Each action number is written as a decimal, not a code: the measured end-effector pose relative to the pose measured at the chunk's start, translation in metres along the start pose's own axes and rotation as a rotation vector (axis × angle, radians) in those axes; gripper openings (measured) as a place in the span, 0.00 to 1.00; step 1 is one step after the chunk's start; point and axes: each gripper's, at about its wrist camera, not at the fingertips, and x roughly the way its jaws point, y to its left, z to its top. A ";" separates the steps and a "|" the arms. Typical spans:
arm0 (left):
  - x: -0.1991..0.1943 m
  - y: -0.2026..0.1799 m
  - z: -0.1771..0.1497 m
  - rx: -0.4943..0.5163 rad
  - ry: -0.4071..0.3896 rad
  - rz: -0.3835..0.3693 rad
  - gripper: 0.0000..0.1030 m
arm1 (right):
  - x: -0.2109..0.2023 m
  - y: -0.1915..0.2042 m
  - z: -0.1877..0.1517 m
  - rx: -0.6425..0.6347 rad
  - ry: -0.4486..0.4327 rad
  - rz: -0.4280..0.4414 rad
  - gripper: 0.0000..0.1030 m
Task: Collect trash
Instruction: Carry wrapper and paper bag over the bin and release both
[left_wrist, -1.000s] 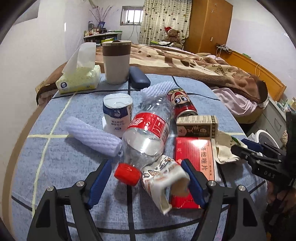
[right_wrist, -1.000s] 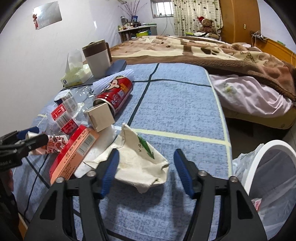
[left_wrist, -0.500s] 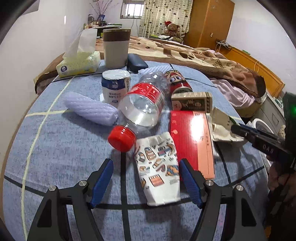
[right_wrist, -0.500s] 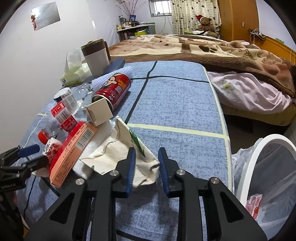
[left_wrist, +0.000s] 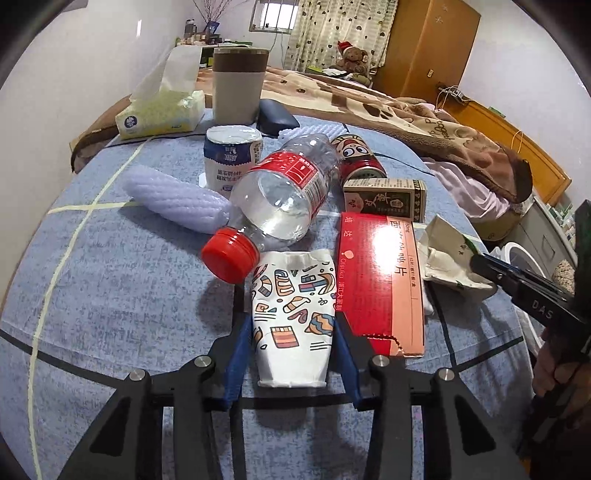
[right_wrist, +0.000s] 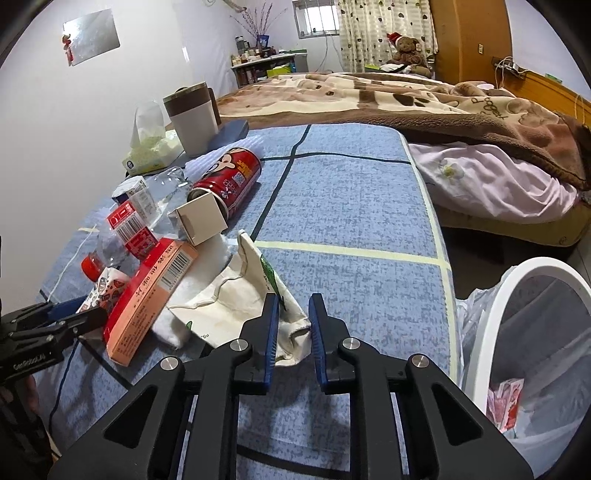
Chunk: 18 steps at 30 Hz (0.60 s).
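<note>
left gripper (left_wrist: 291, 354) clamped on crushed paper cup (left_wrist: 291, 314) at 6 o'clock | right gripper (right_wrist: 291, 325) pinching cream paper bag (right_wrist: 240, 299) | bin (right_wrist: 517, 332) at 4 o'clock | risk: thin bag corner may slip, or drag the red box (right_wrist: 147, 291) beside it

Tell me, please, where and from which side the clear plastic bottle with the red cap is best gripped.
Grip the plastic bottle probably across its labelled middle, coming from above with one finger on each long side. It lies on its side, its red cap points toward the left-wrist camera, and the purple foam sleeve and red can crowd its flanks.
</note>
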 end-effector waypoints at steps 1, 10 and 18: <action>0.000 0.000 0.000 -0.002 -0.001 0.001 0.42 | -0.001 0.000 0.000 0.003 -0.002 0.000 0.16; -0.016 -0.003 -0.003 -0.010 -0.050 0.019 0.42 | -0.012 -0.005 -0.005 0.031 -0.034 -0.007 0.12; -0.040 -0.013 -0.002 0.007 -0.107 0.019 0.42 | -0.034 -0.010 -0.009 0.058 -0.094 -0.013 0.12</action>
